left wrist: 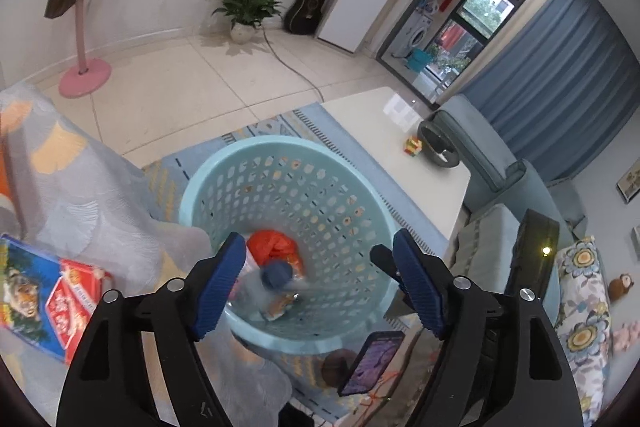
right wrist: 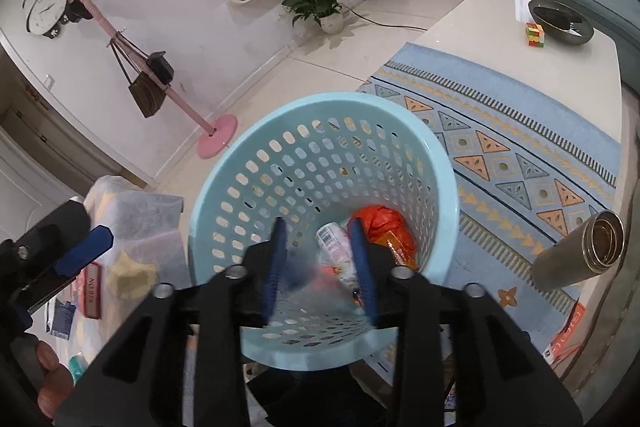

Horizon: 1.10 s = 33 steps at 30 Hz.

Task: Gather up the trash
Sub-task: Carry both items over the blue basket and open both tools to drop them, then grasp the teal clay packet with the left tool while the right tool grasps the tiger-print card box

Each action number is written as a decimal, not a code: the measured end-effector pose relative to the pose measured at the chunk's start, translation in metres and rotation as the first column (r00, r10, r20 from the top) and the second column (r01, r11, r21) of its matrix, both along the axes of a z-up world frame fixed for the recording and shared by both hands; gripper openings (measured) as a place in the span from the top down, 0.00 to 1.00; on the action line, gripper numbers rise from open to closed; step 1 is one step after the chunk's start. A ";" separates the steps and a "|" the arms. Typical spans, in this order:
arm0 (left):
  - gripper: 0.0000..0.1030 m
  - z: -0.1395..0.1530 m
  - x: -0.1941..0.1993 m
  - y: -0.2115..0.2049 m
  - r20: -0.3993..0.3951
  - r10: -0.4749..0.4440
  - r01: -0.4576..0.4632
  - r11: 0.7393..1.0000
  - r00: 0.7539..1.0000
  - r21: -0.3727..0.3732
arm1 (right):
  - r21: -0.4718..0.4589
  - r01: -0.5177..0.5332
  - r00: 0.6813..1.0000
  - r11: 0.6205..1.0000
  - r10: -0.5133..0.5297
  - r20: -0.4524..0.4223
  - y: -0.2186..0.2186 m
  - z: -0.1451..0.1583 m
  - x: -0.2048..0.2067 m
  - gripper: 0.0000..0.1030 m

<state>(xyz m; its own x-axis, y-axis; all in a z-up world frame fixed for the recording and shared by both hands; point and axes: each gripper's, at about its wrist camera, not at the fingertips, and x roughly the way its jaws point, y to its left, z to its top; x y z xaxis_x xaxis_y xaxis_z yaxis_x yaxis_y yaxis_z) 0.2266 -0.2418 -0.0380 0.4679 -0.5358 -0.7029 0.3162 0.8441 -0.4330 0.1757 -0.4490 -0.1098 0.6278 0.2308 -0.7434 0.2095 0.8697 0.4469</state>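
Left gripper point(left wrist: 316, 279): jaws stand wide apart over the near rim of the basket, nothing pressed between the pads; a blurred bottle with a dark blue cap point(left wrist: 276, 275) shows between them, down inside the basket.
Right gripper point(right wrist: 320, 271): jaws part-way open above the basket's mouth, pads clear of everything; the same blurred blue-capped piece point(right wrist: 298, 277) shows loose below them.
Basket point(right wrist: 248, 155): pale blue, perforated wall, standing on the patterned rug point(right wrist: 520, 147).
Trash in the basket: a crumpled orange-red bag point(right wrist: 380, 223) on the bottom, a white bottle with a barcode label point(right wrist: 332, 239) lying against it, an orange packet point(right wrist: 400, 247) with small print too blurred to read.
Readable writing: a red tag point(right wrist: 91, 291) left of the basket reads roughly "NO", the rest unclear; the red box point(left wrist: 72, 299) left of the basket bears white characters, not legible.
Left of the basket: grey patterned cloth point(left wrist: 80, 187) draped up to its rim.
Right of the basket: a steel flask point(right wrist: 580, 251) lying on its side, mouth open; a phone point(left wrist: 372, 363) near the rim.
Beyond the basket: white worktop point(right wrist: 480, 27) with a colour cube point(right wrist: 535, 34) and a dark bowl point(right wrist: 560, 23); pink coat stand point(right wrist: 216, 139) with bags.
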 end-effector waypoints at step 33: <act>0.23 0.037 -0.191 0.202 0.137 0.328 -0.342 0.934 0.935 0.100 | -0.208 -0.395 0.886 0.895 0.431 0.170 0.195 0.114 -0.063 0.21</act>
<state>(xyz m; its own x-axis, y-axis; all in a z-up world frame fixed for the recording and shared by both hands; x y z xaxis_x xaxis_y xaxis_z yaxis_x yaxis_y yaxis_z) 0.0353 -0.0400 -0.0014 0.6874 -0.2485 -0.6825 0.0479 0.9531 -0.2988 0.1126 -0.2544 0.0045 0.6451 0.3896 -0.6573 -0.2657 0.9209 0.2851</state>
